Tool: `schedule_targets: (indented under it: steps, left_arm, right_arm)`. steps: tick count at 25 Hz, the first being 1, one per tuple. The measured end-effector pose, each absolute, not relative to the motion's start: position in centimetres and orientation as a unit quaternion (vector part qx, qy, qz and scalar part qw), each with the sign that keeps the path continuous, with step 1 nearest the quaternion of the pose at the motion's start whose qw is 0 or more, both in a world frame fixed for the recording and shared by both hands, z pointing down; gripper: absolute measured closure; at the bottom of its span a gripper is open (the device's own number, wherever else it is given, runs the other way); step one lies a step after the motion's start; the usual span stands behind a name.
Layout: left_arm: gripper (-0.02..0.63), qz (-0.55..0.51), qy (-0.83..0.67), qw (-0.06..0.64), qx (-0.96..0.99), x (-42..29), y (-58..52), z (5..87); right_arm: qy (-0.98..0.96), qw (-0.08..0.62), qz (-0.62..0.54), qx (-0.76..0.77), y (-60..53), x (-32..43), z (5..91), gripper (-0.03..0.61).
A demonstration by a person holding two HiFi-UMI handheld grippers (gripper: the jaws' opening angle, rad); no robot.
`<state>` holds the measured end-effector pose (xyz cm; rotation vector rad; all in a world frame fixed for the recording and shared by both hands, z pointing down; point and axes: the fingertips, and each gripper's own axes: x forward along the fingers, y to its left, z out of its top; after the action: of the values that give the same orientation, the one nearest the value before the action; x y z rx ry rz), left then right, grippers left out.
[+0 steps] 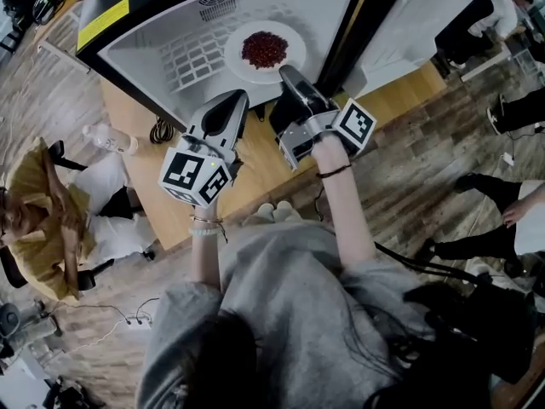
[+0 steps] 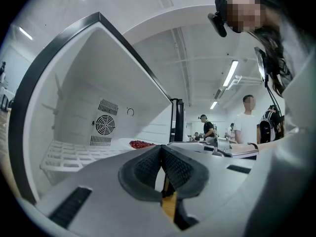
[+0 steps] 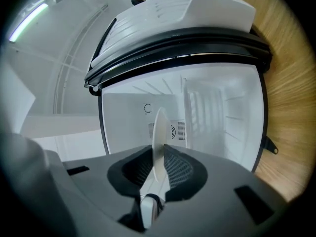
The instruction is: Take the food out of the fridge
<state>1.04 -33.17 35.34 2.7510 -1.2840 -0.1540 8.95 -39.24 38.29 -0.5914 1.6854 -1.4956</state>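
Your own shoulders in the grey top [image 1: 281, 313] fill the foreground of the head view, and both forearms reach toward the open fridge [image 1: 162, 41]. Your right claw [image 1: 290, 73] is pinching the near rim of the white plate [image 1: 237, 60]. The right gripper view shows that rim edge-on, wedged between the two pads, with the rest of the plate running straight ahead of the claw into the fridge cavity. The food [image 1: 264, 49], a heap of small red pieces, sits on the plate's middle, just ahead of the claw's tips, so it is not yet out of the fridge. Whether the plate rests on the wire shelf [image 1: 196, 58] or is lifted clear of it, I cannot tell. Your left claw [image 1: 232, 105] hangs just to the left of the right one, its pads pressed together on nothing, and it touches neither plate nor shelf. The main risk, as I judge it, is the one-sided hold. All the weight hangs ahead of the pads, so the plate could pivot down or slip as you draw back, and the loose pieces would roll off the far side. A jerk or a tilt of your wrist would do the same. Watch also the dark door frame [image 1: 347, 24] to the right of the claw, which the rim could clip on the way out.
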Motion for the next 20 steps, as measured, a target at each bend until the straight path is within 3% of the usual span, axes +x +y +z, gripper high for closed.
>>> schedule_targets:
  steps: [20]
  left_arm:
    - [0.606,-0.031,-0.398,0.033,0.916,1.5,-25.7,35.6]
  right_arm:
    - [0.699,0.375,-0.586,-0.168,-30.6,9.3,36.9,0.517]
